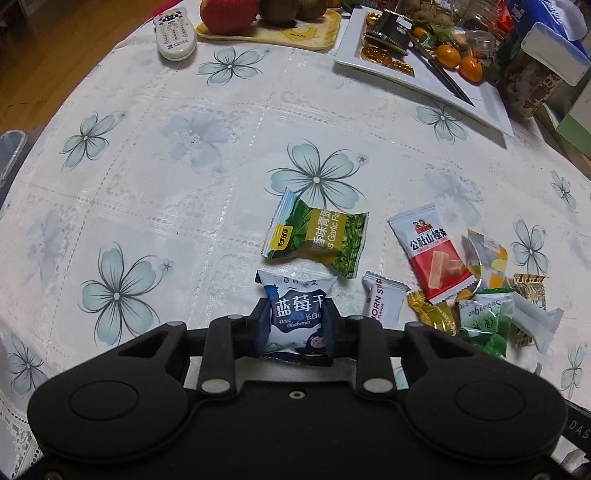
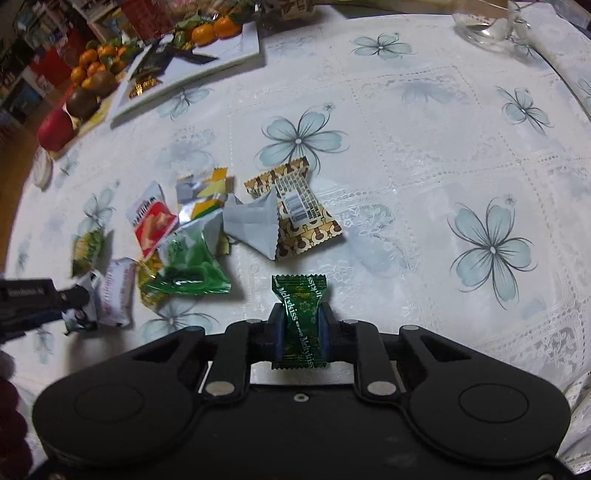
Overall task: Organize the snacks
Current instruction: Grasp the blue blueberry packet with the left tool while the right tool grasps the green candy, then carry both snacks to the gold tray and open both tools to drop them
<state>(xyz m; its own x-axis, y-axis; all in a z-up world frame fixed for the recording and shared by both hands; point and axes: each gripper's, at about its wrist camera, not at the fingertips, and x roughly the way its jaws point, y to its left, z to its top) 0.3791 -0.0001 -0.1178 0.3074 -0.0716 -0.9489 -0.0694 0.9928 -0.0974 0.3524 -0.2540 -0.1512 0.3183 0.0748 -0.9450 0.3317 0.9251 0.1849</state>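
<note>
My left gripper point(image 1: 295, 314) is shut on a white and blue dried blueberry packet point(image 1: 297, 314), held just above the tablecloth. Beyond it lies a green garlic pea packet point(image 1: 317, 238). To its right is a loose pile: a red hawthorn strip packet point(image 1: 432, 254), a white packet point(image 1: 384, 304) and a green packet point(image 1: 484, 325). My right gripper point(image 2: 300, 325) is shut on a dark green Meltykiss candy point(image 2: 300, 321). The pile lies to its left, with a gold patterned packet point(image 2: 299, 210), a white packet point(image 2: 255, 221) and a green packet point(image 2: 188, 266). The left gripper point(image 2: 79, 295) shows at the left edge.
A white rectangular plate point(image 1: 476, 99) with gold candies, oranges and a knife sits at the back right. A yellow fruit tray point(image 1: 314, 33) and a remote control point(image 1: 175, 35) are at the back. Boxes stand at the far right. A glass dish point(image 2: 487, 29) sits far off.
</note>
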